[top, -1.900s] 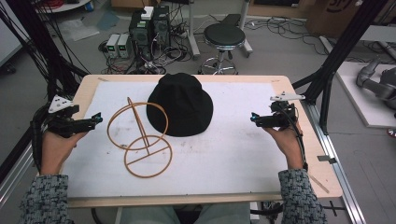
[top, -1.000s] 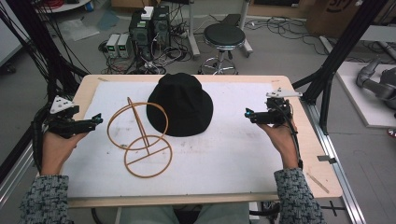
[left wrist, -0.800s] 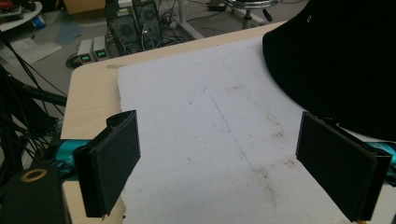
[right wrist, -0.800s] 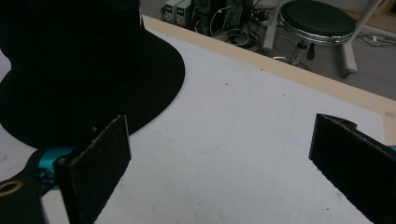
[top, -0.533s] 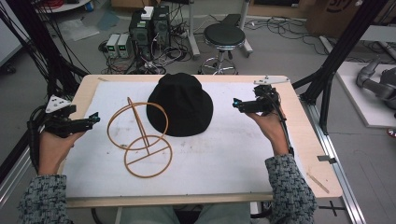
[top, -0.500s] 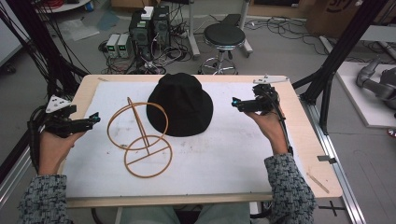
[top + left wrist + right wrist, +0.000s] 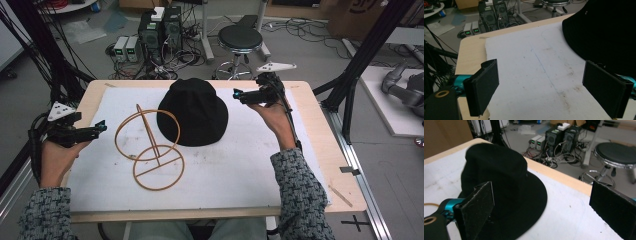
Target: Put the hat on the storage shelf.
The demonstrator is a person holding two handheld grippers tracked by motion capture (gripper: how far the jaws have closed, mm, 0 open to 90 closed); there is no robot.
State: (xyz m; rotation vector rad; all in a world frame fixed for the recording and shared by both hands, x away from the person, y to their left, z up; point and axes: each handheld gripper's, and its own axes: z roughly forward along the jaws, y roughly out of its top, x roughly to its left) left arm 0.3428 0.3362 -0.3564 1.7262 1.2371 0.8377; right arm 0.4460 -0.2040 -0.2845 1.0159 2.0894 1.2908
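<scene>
Black hat (image 7: 194,110) sits on the white pad at about 12 o'clock on the desk (image 7: 320,130), wire hat stand (image 7: 150,145) just at its 8 o'clock. Right gripper (image 7: 239,94) hovers by the brim at 3 o'clock, jaws spread, empty. I'd come in low and pinch the brim only. Left gripper (image 7: 100,126) waits wide apart at 9 o'clock.

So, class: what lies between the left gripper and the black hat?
In the high view, the wooden ring stand stands between the left gripper and the black hat.
</scene>
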